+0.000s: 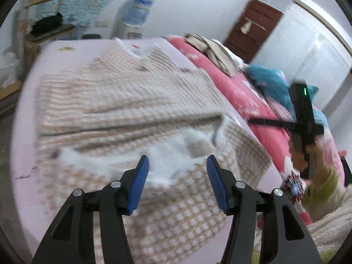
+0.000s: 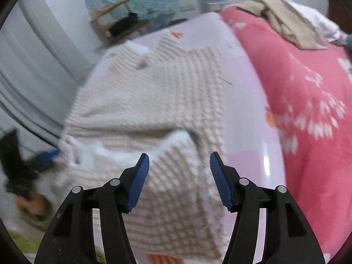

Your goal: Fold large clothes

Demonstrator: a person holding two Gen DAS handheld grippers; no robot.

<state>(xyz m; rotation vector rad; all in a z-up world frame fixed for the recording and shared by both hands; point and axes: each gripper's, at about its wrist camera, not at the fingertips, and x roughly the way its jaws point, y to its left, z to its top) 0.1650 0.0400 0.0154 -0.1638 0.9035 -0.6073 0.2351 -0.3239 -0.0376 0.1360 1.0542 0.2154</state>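
Note:
A large beige-and-white checked garment (image 1: 123, 101) with a white fleecy lining (image 1: 173, 154) lies spread on the pale lilac sheet (image 1: 28, 158) of a bed. Its near part is folded over, so the lining shows. My left gripper (image 1: 178, 171) hovers open over that near part with nothing between its blue pads. My right gripper (image 2: 179, 171) is open too, above the garment (image 2: 158, 92) near its right edge, and holds nothing. The left wrist view shows the right hand (image 1: 308, 154) off the bed's right side, gripping its black tool. Both views are blurred.
A pink flowered blanket (image 2: 308, 88) lies along the right of the sheet, with beige and white clothes (image 2: 283, 17) piled on its far end and a blue cushion (image 1: 268, 81) beside it. A wooden chair (image 1: 39, 28), a water dispenser (image 1: 136, 13) and a brown door (image 1: 253, 26) stand beyond the bed.

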